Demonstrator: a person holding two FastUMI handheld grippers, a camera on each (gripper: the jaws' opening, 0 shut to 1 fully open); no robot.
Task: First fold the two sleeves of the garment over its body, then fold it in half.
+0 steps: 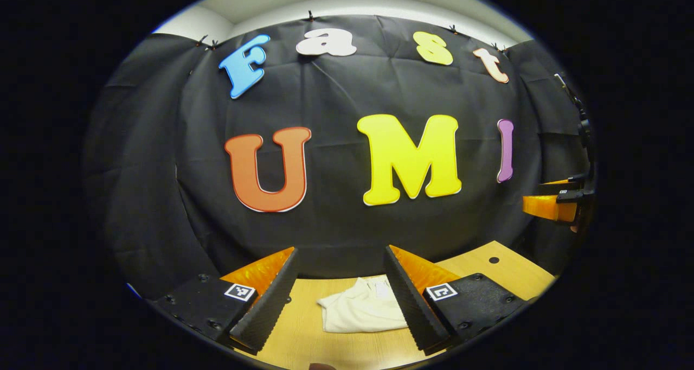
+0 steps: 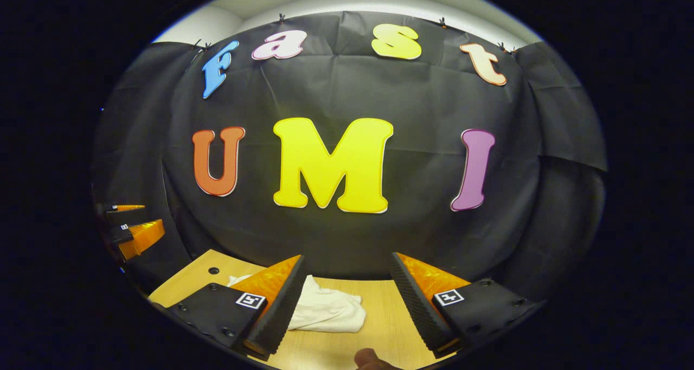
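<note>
A white garment lies bunched on the wooden table, low between the fingers of my left gripper, which is open and held well above it. In the right gripper view the same garment lies partly behind the left finger of my right gripper, also open and raised with nothing between its fingers. The right gripper shows far off at the right edge of the left gripper view. The left gripper shows at the left edge of the right gripper view.
The table ends at the black cloth wall just behind the garment. A small round hole sits in the tabletop near its right corner, and another hole near the left corner. A fingertip shows at the bottom edge.
</note>
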